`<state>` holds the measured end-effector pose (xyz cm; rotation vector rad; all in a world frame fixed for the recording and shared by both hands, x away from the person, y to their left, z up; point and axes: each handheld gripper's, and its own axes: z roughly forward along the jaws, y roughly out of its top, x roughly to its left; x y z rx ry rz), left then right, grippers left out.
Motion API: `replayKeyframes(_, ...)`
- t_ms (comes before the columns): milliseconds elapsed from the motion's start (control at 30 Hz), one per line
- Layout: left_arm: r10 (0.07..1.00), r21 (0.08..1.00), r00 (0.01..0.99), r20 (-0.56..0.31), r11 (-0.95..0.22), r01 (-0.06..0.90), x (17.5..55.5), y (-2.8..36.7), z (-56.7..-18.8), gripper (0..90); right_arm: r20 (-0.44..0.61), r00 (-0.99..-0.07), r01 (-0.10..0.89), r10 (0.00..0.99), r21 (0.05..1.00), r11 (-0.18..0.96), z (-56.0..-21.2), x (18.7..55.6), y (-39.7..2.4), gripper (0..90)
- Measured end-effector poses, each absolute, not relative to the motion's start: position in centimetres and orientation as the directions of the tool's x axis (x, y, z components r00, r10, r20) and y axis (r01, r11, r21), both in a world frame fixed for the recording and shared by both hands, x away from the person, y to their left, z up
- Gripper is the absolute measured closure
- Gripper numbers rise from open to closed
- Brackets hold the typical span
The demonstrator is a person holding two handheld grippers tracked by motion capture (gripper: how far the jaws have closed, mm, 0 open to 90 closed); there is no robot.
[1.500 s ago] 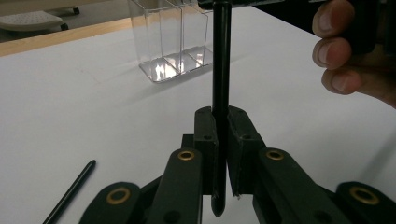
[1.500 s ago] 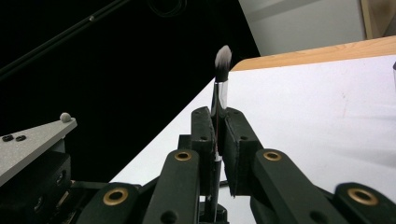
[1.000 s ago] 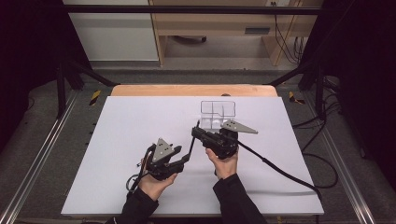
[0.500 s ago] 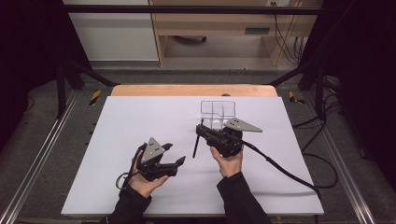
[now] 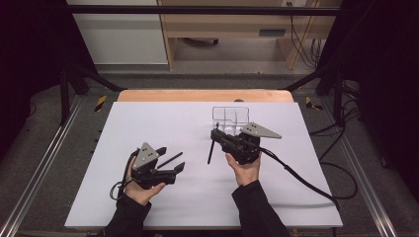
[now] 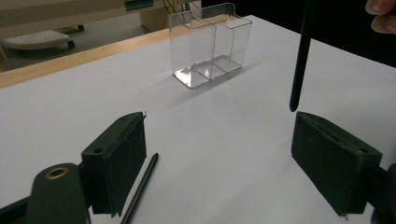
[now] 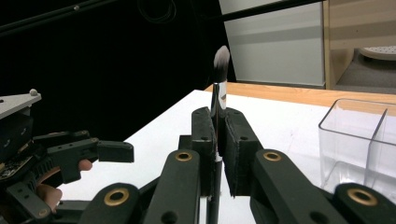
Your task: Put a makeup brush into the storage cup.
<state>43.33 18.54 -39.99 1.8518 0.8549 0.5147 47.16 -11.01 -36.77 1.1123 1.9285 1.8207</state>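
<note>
Your right gripper (image 5: 215,138) clamps a makeup brush (image 7: 219,79) upright, just beside the clear organizer (image 5: 230,117) at its 7 o'clock. Your left gripper (image 5: 170,162), jaws just opened wide and empty, sits at the brush's 8 o'clock beside a black pencil (image 6: 140,186) on the white table (image 5: 163,118).

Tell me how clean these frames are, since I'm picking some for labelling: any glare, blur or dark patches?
High view: even light on the white table, surroundings nearly black. Left gripper view: the clear organizer is sharp with bright glints on its base; near pads are soft. Right gripper view: the brush tip is slightly blurred, dark backdrop at left, organizer hazy at right.
</note>
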Motion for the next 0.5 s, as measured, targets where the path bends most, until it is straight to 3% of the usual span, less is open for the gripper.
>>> replayKeyframes(500, 0.778, 0.914, 0.628, -0.015, -0.244, 0.324, 43.6, 21.8, -39.5, 12.5, 0.264, -0.647, 0.313, 0.715, 0.947, -0.066, -35.6, 48.3, -12.3, 84.0)
